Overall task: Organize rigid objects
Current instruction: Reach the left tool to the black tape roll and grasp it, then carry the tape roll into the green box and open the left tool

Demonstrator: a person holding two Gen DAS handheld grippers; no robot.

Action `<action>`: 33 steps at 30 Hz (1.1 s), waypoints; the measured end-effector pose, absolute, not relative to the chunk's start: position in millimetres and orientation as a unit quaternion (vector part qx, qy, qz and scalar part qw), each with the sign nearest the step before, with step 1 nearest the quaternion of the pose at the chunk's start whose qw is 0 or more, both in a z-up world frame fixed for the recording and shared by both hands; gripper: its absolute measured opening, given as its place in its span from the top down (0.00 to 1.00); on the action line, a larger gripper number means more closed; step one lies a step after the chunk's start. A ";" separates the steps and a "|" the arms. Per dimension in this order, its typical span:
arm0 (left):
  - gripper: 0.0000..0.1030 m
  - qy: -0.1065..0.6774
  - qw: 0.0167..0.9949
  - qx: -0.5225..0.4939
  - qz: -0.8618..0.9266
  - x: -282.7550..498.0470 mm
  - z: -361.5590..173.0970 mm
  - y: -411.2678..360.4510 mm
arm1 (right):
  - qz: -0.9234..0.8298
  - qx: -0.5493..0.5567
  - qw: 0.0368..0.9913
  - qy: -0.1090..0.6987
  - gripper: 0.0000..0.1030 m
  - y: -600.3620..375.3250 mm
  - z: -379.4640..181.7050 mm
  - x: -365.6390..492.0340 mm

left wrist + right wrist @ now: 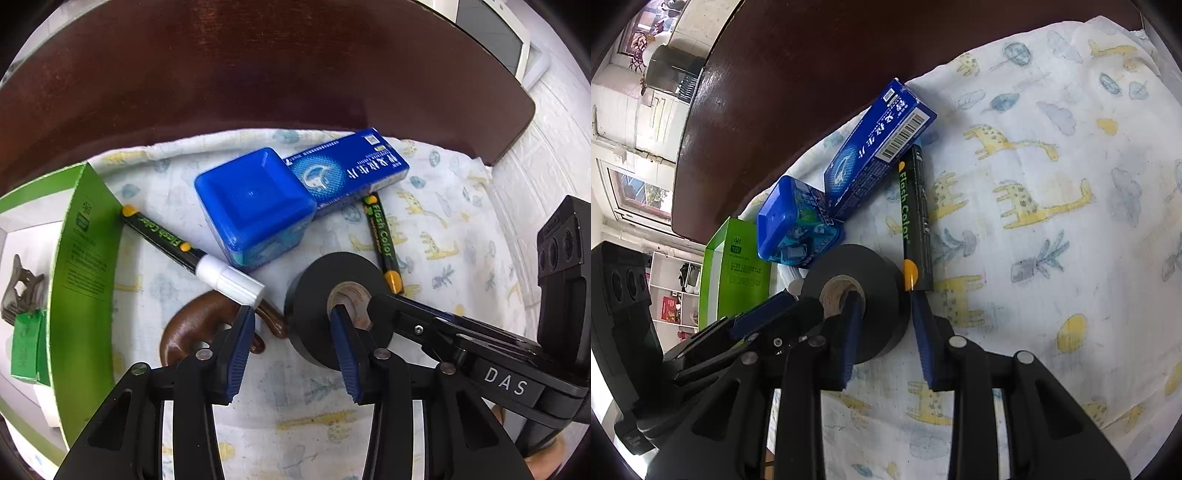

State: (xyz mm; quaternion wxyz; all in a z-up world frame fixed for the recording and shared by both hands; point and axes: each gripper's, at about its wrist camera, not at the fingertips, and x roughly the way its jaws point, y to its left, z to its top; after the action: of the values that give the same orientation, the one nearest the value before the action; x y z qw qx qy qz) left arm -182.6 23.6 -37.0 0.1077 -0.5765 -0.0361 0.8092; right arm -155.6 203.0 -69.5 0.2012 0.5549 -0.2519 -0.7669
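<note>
I have both grippers on the roll of black tape (338, 312), which lies flat on the giraffe-print cloth (1052, 229) just beside a Flash Color marker (916, 221); each has one finger in the core, one outside; left gripper (291, 325) half-open, right gripper (884, 314) narrow, whether pinching I cannot tell; I'd let one tool carry, squeezing the wall squarely before lifting.
</note>
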 end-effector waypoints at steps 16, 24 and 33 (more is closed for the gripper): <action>0.72 -0.028 0.136 -0.563 0.815 -165.1 -28.6 29.1 | -0.766 0.547 0.216 -0.260 0.72 201.5 -62.5 -144.8; 0.72 -0.018 0.136 -0.529 0.838 -149.3 1.6 16.5 | -0.781 0.523 0.235 -0.247 0.72 180.5 -32.4 -138.6; 0.72 -0.032 0.100 -0.479 0.871 -127.1 35.7 -48.2 | -0.789 0.505 0.285 -0.204 0.72 97.9 1.8 -142.3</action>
State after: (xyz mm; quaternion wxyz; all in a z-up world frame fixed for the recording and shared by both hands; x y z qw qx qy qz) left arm -127.1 -48.2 35.7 0.1003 -0.4794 -0.0320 0.8713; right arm -142.3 97.9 1.8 0.2852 0.5050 -0.2041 -0.7887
